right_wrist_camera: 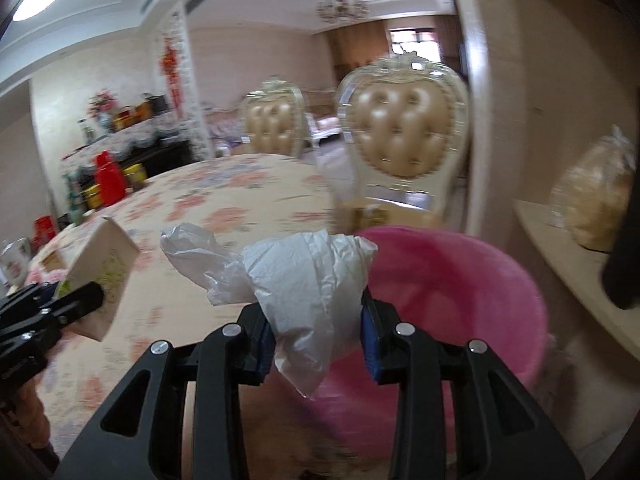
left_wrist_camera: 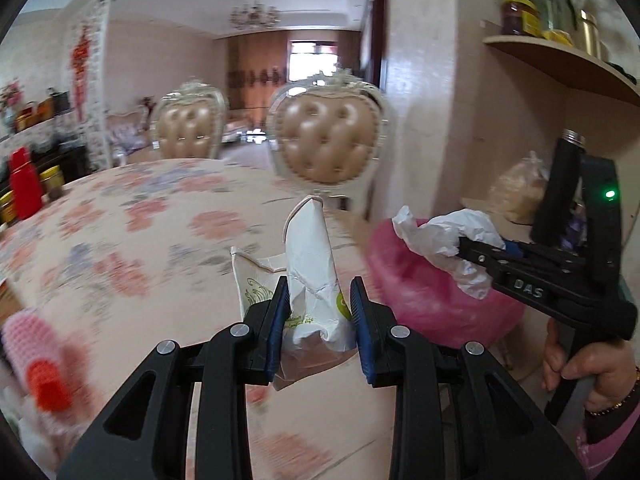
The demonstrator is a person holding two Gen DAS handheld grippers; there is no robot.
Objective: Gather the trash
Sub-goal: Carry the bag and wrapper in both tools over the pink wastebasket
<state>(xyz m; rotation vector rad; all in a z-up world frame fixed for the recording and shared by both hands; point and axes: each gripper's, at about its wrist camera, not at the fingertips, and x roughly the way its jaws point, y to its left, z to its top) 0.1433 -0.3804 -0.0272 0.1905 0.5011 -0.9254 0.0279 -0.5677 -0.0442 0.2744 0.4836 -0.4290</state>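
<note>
My left gripper [left_wrist_camera: 319,300] is shut on a crushed white paper cup [left_wrist_camera: 311,264] with green print, held upright over the flowered table [left_wrist_camera: 140,240]. In the right wrist view the same cup [right_wrist_camera: 102,268] shows at the left, in the left gripper [right_wrist_camera: 80,300]. My right gripper [right_wrist_camera: 316,320] is shut on a wad of crumpled white tissue and thin plastic [right_wrist_camera: 304,280]. The wad [left_wrist_camera: 448,240] hangs at the near rim of a pink plastic bin [left_wrist_camera: 432,292]. The bin [right_wrist_camera: 452,300] stands just right of and behind the right gripper [left_wrist_camera: 464,248].
Two padded chairs [left_wrist_camera: 326,136] stand at the table's far side. A red bottle [left_wrist_camera: 24,188] and jars sit at the table's left edge. A shelf [right_wrist_camera: 568,264] with a bagged item [right_wrist_camera: 596,196] is on the right. A person's hand [left_wrist_camera: 588,376] holds the right tool.
</note>
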